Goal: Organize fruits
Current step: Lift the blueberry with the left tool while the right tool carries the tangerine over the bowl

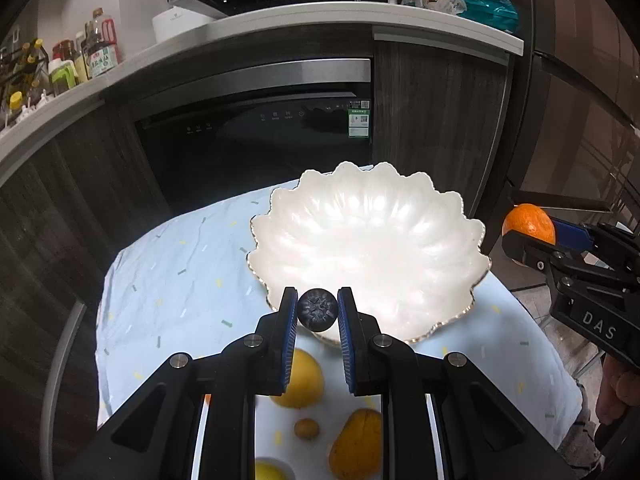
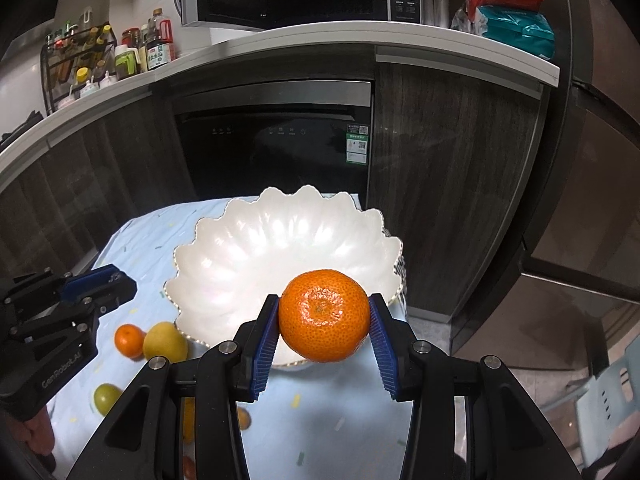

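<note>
A white scalloped bowl [image 1: 368,240] [image 2: 256,256] stands empty on the light blue cloth. My left gripper [image 1: 317,312] is shut on a small dark blueberry [image 1: 317,310], held just at the bowl's near rim. My right gripper [image 2: 324,320] is shut on an orange mandarin [image 2: 324,315] over the bowl's near right edge. From the left wrist that mandarin [image 1: 529,224] and the right gripper [image 1: 532,236] show at the far right. The left gripper [image 2: 100,284] shows at the left of the right wrist view.
Loose fruit lies on the cloth near me: yellow fruits [image 1: 304,378] [image 1: 356,444], a small brown one [image 1: 306,429], a mandarin [image 2: 129,340], a yellow pear-like fruit [image 2: 165,342], a green-yellow one [image 2: 107,398]. Behind the table stand a dark oven [image 2: 280,152] and a counter [image 2: 280,40] with bottles.
</note>
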`<state>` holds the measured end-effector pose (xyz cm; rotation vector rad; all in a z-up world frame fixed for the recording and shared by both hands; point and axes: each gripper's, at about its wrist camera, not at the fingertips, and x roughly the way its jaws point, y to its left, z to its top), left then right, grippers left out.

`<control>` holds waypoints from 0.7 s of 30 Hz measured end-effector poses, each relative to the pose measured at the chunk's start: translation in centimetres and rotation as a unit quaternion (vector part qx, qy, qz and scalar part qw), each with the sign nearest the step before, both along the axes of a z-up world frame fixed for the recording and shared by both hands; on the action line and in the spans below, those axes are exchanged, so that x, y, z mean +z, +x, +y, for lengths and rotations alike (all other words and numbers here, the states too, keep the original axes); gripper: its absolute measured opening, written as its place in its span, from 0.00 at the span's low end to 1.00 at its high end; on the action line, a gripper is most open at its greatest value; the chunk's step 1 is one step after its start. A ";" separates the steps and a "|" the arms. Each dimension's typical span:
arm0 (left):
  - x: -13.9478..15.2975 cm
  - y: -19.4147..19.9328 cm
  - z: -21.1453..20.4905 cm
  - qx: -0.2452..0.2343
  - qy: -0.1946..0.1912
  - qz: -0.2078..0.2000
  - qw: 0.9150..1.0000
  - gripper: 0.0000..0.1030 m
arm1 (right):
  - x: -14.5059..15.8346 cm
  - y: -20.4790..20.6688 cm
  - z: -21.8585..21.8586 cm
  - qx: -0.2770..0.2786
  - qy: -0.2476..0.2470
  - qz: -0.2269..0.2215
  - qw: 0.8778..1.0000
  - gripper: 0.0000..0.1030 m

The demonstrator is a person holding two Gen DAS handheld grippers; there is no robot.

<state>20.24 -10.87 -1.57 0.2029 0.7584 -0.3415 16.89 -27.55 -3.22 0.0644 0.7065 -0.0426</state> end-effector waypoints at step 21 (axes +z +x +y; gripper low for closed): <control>-3.9 5.4 -1.8 -0.023 -0.001 0.048 0.999 0.20 | -3.2 4.3 -1.2 -0.011 0.007 0.032 0.999 0.43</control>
